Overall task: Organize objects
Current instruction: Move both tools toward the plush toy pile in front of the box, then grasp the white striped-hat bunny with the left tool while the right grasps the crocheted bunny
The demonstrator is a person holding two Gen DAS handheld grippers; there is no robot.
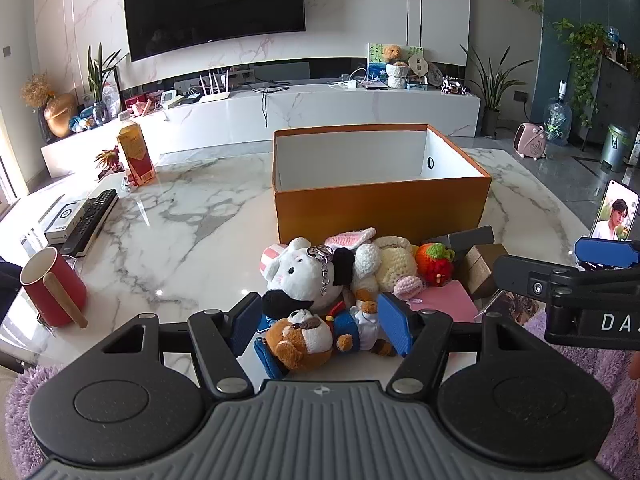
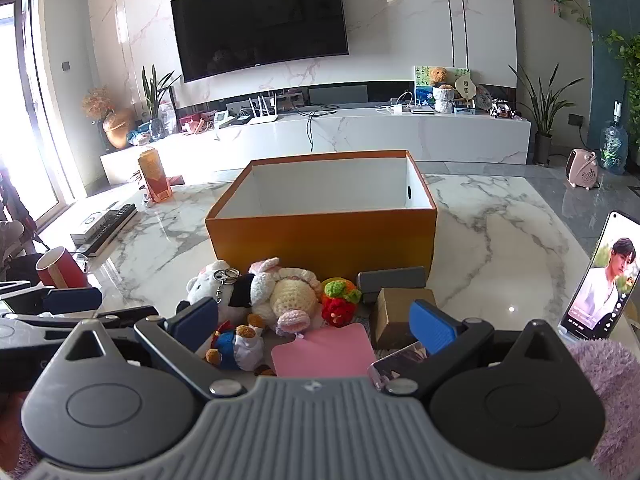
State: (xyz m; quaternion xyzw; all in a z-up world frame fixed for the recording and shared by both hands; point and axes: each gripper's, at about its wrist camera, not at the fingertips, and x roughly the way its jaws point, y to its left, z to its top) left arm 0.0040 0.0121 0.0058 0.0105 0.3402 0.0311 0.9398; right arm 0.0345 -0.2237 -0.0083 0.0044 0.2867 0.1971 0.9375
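Observation:
An empty orange box [image 1: 380, 204] stands on the marble table [image 1: 180, 216]; it also shows in the right wrist view [image 2: 320, 236]. A pile of soft toys lies in front of it: a brown plush dog in blue [image 1: 312, 336], a white plush with a keyring [image 1: 304, 276], a crocheted doll [image 2: 288, 296], a crocheted strawberry [image 2: 340, 300]. My left gripper [image 1: 320, 322] is open, its pads either side of the brown plush dog. My right gripper [image 2: 316, 320] is open above a pink card [image 2: 324, 350], with a brown box [image 2: 396, 316] by its right finger.
A red mug [image 1: 52, 288], remotes [image 1: 88, 220] and an orange bottle [image 1: 136, 156] are on the left of the table. A phone [image 2: 600, 280] on a stand plays video at the right. A grey block [image 2: 392, 280] lies by the orange box. A TV console stands behind.

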